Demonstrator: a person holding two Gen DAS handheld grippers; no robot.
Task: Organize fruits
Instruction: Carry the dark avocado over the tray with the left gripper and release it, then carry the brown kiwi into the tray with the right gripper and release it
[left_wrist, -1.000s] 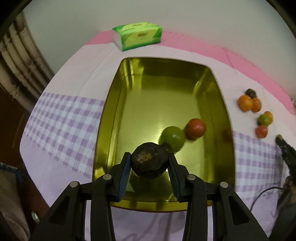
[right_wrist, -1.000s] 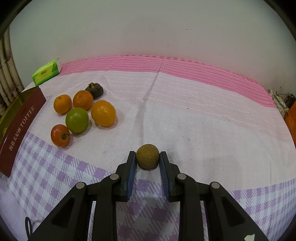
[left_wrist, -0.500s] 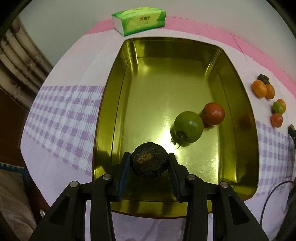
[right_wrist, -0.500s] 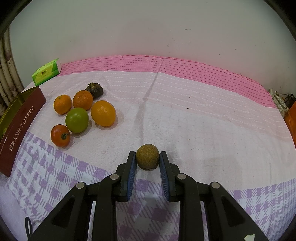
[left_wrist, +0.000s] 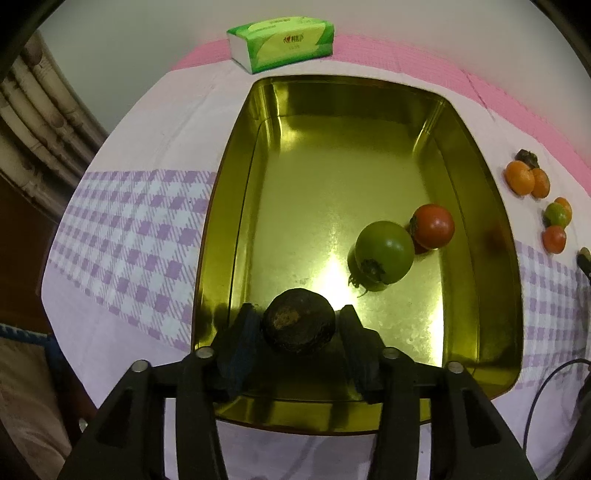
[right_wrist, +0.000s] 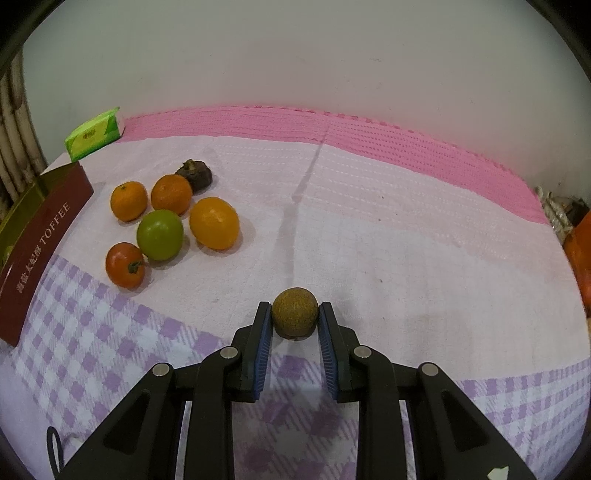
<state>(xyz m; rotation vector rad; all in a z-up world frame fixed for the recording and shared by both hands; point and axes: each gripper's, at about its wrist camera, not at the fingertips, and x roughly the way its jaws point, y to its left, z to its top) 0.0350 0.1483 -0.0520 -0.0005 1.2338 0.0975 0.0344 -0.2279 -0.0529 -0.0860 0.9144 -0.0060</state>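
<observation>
From the left wrist, the left gripper (left_wrist: 298, 325) sat low inside the tin (left_wrist: 236, 206), near its 6 o'clock wall. A dark fruit (left_wrist: 299, 320) lay between the fingers (left_wrist: 240, 343), which looked spread a little wider than it, with slim gaps either side; it seemed to rest on the tin floor, likely just let go there so it would not roll. A green tomato (left_wrist: 386, 251) and a red tomato (left_wrist: 433, 226), touching each other, lay at 2 o'clock from it. A tissue pack (left_wrist: 280, 42) stood beyond the tin at 12 o'clock.

From the right wrist, the right gripper (right_wrist: 294, 319) pinched a brown fruit (right_wrist: 294, 312) against the cloth (right_wrist: 388, 221), its pads pressed to both sides, probably gripped ready for carrying to the tin at 9 o'clock. The unsorted pile waited at 10 o'clock: two mandarins (right_wrist: 128, 201), an orange (right_wrist: 214, 222), a green fruit (right_wrist: 160, 234), a red one (right_wrist: 125, 264) and a dark one (right_wrist: 194, 175).
</observation>
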